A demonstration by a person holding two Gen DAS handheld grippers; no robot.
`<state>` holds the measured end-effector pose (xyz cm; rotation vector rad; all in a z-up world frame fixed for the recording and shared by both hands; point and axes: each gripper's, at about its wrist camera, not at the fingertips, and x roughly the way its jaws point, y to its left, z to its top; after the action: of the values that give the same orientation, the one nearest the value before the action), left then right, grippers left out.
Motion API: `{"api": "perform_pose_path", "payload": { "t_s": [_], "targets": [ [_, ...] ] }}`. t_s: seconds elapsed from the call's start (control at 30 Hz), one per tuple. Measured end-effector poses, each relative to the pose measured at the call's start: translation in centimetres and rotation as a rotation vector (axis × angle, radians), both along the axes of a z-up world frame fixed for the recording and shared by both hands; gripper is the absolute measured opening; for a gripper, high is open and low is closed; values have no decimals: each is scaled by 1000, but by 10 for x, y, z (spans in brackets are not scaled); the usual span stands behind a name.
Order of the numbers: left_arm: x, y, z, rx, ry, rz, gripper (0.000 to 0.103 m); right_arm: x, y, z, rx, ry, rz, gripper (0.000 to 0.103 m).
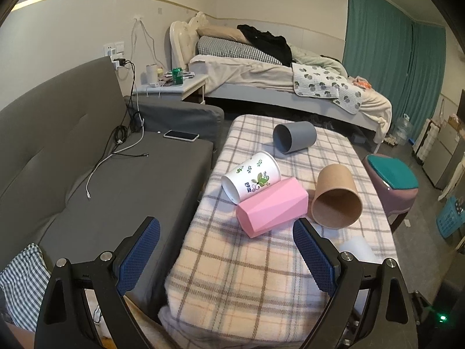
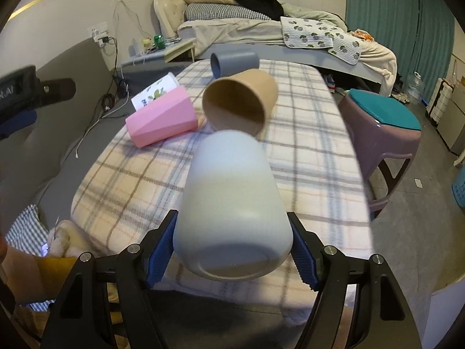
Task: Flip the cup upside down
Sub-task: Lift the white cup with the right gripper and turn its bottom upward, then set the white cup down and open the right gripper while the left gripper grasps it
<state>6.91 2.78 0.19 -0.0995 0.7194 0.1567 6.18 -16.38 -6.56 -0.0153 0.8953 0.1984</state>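
My right gripper is shut on a plain white cup, its base toward the camera, held over the near end of a table covered with a plaid blanket. The white cup's edge shows in the left wrist view. My left gripper is open and empty above the blanket's near left part. On their sides on the blanket lie a pink faceted cup, a white floral cup, a brown paper cup and a grey cup.
A grey sofa with a phone and cables stands left of the table. A purple stool with a teal cushion stands to the right. A bed and a bedside table are behind.
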Motion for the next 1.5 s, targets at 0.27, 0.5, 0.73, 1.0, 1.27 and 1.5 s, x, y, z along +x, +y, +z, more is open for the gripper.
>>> {"api": "perform_pose_path", "payload": {
  "t_s": [0.27,0.5,0.73,1.0,1.27,1.5],
  "targets": [
    [6,-5,-12,10,21,-11,96,10,16,-12,-44,-11,19,73],
    [4,-10,-11,42,7,-10,96,-1,10,5,-39,-106,21,91],
    [-6,-21,-2,58,-17,-13,96,-13,-5,26,8,-163,-2,91],
    [-25,-50,-4,65,-16,-52,96,-34,-41,54,9,-265,-63,91],
    [-40,-96,-33,-52,19,-168,96,-48,-97,67,-15,-366,-240,92],
    [-31,-124,-63,-135,68,-194,96,-43,-128,63,47,-343,-339,92]
  ]
}}
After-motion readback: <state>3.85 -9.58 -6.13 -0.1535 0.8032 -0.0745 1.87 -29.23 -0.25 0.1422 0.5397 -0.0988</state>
